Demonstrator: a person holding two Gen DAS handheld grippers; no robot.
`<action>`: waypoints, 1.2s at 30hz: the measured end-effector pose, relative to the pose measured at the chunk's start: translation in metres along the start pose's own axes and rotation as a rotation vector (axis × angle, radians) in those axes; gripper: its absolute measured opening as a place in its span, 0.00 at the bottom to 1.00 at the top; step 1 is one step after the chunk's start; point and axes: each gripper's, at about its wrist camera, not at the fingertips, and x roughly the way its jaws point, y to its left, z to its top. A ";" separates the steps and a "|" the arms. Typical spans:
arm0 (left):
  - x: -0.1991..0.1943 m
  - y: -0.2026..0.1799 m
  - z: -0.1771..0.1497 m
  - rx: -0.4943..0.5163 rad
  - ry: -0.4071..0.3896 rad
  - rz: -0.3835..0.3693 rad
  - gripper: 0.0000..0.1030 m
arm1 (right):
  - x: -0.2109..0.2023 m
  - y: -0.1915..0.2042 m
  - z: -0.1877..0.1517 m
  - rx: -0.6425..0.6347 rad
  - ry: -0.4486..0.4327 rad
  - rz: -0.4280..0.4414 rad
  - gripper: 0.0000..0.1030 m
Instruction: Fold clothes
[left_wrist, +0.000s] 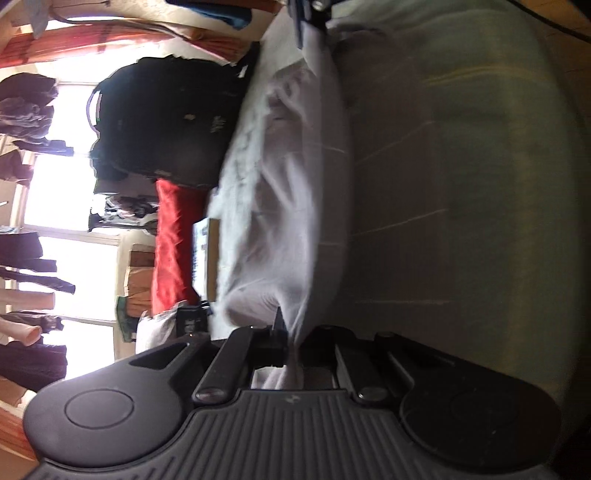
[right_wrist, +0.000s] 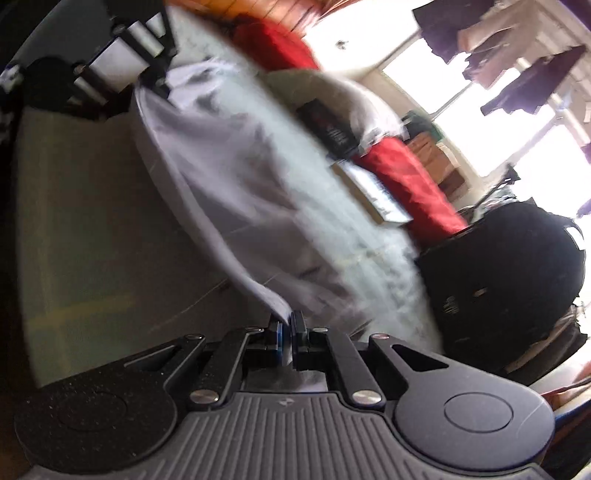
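A pale white-lilac garment (left_wrist: 280, 192) hangs stretched in the air between both grippers, above a tiled floor. My left gripper (left_wrist: 290, 341) is shut on one corner of it, the cloth bunched between the fingers. In the right wrist view the same garment (right_wrist: 236, 192) runs from my right gripper (right_wrist: 287, 328), shut on its near corner, up to the other gripper (right_wrist: 147, 70) at the top left. The left wrist view shows the right gripper (left_wrist: 308, 22) at the top edge, holding the far corner. Both views are tilted and blurred.
A black bag (left_wrist: 166, 118) and red cloth (left_wrist: 173, 251) lie beyond the garment, with a box (left_wrist: 207, 258) beside them. Dark clothes (right_wrist: 524, 74) hang before a bright window. The greenish tiled floor (left_wrist: 461, 203) lies under the garment.
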 end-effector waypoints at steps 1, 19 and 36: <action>0.001 -0.004 0.001 -0.001 -0.002 -0.005 0.03 | 0.000 0.004 -0.003 0.009 0.008 0.020 0.08; -0.006 -0.005 0.003 -0.184 -0.003 0.006 0.13 | -0.003 -0.074 -0.072 1.198 -0.099 0.532 0.46; -0.018 0.002 -0.010 -0.299 -0.050 -0.009 0.05 | 0.046 -0.073 -0.077 1.390 0.002 0.393 0.14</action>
